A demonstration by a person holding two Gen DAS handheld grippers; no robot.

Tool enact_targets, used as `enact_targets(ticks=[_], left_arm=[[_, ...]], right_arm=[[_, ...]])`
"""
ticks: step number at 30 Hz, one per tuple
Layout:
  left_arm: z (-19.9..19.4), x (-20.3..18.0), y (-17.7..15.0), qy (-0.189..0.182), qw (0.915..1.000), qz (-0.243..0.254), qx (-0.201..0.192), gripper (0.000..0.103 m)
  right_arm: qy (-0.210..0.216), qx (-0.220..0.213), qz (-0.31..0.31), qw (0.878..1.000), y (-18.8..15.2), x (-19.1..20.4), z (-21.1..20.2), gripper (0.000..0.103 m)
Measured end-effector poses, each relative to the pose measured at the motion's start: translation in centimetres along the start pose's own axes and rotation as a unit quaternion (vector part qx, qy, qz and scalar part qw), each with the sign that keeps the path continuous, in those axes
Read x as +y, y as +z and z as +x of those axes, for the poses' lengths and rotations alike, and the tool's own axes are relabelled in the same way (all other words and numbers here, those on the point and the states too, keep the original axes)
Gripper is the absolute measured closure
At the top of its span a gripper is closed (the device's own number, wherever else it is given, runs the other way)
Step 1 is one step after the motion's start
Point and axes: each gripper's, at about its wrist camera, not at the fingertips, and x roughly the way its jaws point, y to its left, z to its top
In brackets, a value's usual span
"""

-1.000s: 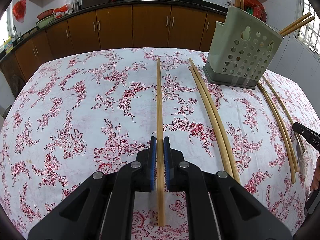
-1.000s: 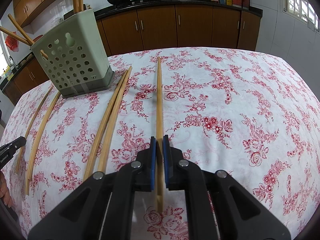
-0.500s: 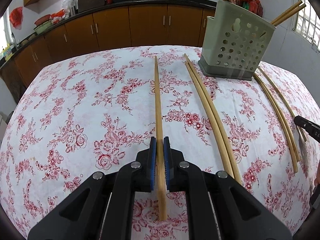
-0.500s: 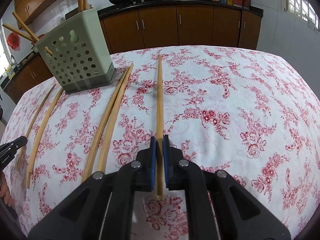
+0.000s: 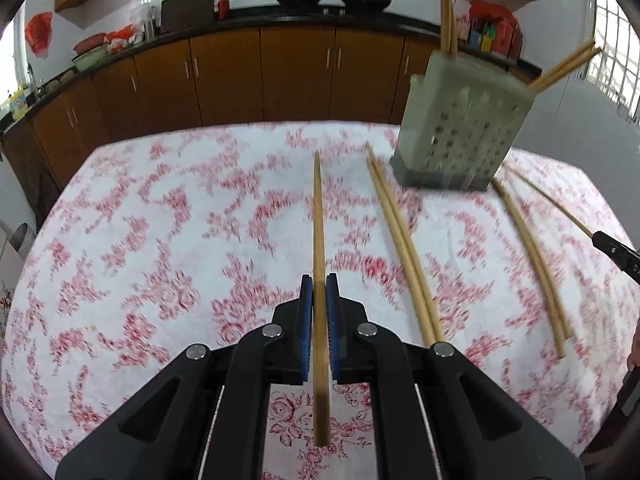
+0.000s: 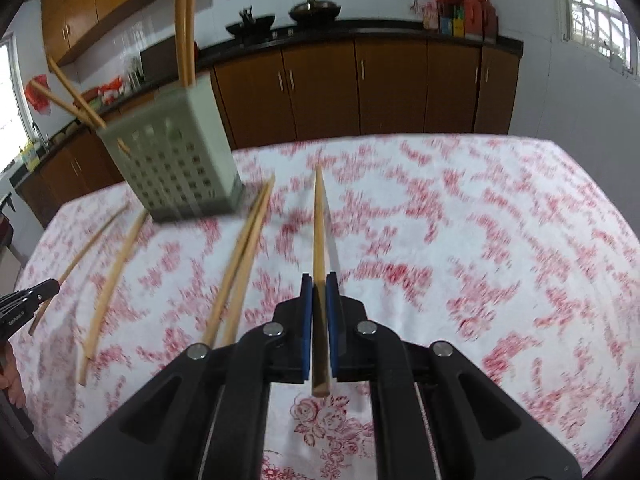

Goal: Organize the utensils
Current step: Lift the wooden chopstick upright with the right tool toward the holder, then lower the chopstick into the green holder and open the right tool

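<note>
Left wrist view: the left gripper is clamped tight on a wooden chopstick near its butt end, the shaft running straight ahead; the right gripper pinches its own chopstick the same way. Both sticks look light, stiff and smooth, so a grip this far back may let the tip swing or slip. Ahead and to the right of the left gripper stands the perforated green holder, several chopsticks already in it. Loose pairs lie beside each tool on the floral tablecloth; sticks already standing inside could block insertion.
</note>
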Motion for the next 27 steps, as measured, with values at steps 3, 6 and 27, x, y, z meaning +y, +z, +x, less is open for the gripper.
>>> enact_targets(ticks=[3, 6, 27], left_arm=[[-1.0, 0.1, 0.8, -0.005, 0.9998, -0.005, -0.016, 0.095], [-2.2, 0.2, 1.6, -0.009, 0.9991, -0.012, -0.039, 0.096], [-6.7, 0.2, 5.3, -0.024, 0.9903, -0.042, -0.131, 0.096]], right_arm=[[0.001, -0.022, 0.001, 1.000, 1.0, -0.1, -1.3, 0.095], [0.004, -0.044, 0.004, 0.999, 1.9, -0.1, -2.5, 0.095], [0.017, -0.120, 0.015, 0.993, 5.6, 0.3, -6.4, 0.095]])
